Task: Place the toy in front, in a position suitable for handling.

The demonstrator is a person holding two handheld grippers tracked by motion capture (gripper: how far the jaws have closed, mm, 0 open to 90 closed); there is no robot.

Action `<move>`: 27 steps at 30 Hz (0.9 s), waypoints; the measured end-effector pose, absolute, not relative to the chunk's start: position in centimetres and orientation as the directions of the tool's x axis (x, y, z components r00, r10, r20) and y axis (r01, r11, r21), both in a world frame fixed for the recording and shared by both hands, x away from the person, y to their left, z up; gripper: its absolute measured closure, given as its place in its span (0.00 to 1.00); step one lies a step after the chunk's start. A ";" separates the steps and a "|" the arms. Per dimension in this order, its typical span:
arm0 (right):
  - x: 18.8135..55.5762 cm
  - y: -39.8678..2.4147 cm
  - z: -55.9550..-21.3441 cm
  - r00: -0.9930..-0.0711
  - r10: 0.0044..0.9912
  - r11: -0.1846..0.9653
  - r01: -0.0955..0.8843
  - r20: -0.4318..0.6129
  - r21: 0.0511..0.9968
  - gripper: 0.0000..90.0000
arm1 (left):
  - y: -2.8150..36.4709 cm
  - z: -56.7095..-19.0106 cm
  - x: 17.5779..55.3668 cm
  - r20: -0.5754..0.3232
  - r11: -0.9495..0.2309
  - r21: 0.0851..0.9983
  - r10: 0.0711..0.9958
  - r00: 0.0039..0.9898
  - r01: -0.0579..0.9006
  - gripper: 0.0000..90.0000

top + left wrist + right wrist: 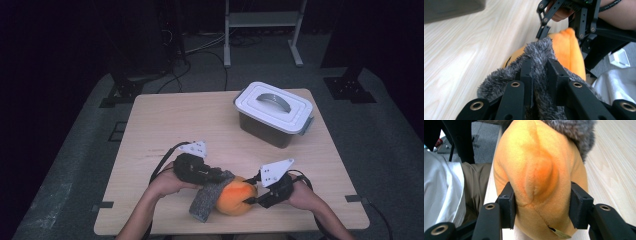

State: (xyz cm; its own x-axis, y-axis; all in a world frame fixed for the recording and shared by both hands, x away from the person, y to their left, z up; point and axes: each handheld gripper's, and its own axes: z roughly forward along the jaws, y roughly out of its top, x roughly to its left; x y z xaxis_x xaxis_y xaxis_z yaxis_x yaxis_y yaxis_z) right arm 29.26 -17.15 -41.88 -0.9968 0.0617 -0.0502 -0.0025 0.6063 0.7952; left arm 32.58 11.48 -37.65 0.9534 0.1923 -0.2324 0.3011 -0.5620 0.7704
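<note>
An orange plush toy (pixel 235 197) lies near the front edge of the wooden table (pixel 200 120), with a piece of grey furry fabric (pixel 209 197) draped over its left side. My left gripper (pixel 225 176) comes in from the left. In the left gripper view it (pixel 539 66) is shut on a fold of the grey fur (pixel 541 48), with the orange plush (pixel 566 47) just behind. My right gripper (pixel 250 199) reaches in from the right. In the right gripper view it (pixel 541 197) is shut on the orange plush (pixel 536 157), its pads pressing into both sides, and the grey fur (pixel 574 130) lies across the far end.
A grey storage box with a white lid and handle (pixel 273 112) stands closed at the table's back right. The toy sits close to the table's near edge, where the person's clothing (pixel 444 187) lies just beyond. Dark stands and cables sit on the floor behind the table.
</note>
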 end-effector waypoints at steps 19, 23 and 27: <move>31.0 -19.4 -41.9 -0.975 0.205 0.558 0.189 0.086 0.808 0.40 | 13.3 -39.6 32.3 -0.268 -0.468 0.808 0.248 0.931 0.358 0.84; 31.0 -19.2 -41.9 -0.975 0.205 0.561 0.189 0.086 0.806 0.44 | 13.3 -38.6 32.3 -0.254 -0.443 0.830 0.239 0.937 0.338 0.84; 31.4 -19.3 -42.3 -0.969 0.222 0.539 0.217 0.111 0.814 0.46 | 13.1 -37.2 32.1 -0.229 -0.423 0.854 0.219 0.948 0.304 0.84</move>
State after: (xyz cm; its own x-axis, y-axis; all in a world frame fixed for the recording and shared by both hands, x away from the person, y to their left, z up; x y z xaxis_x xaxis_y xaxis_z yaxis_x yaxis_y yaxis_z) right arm 31.43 -19.33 -42.31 -0.9687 0.2222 0.1106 0.2166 0.5393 0.8138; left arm 32.14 13.13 -37.20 0.9483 0.2194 -0.2292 0.3041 -0.4229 0.8536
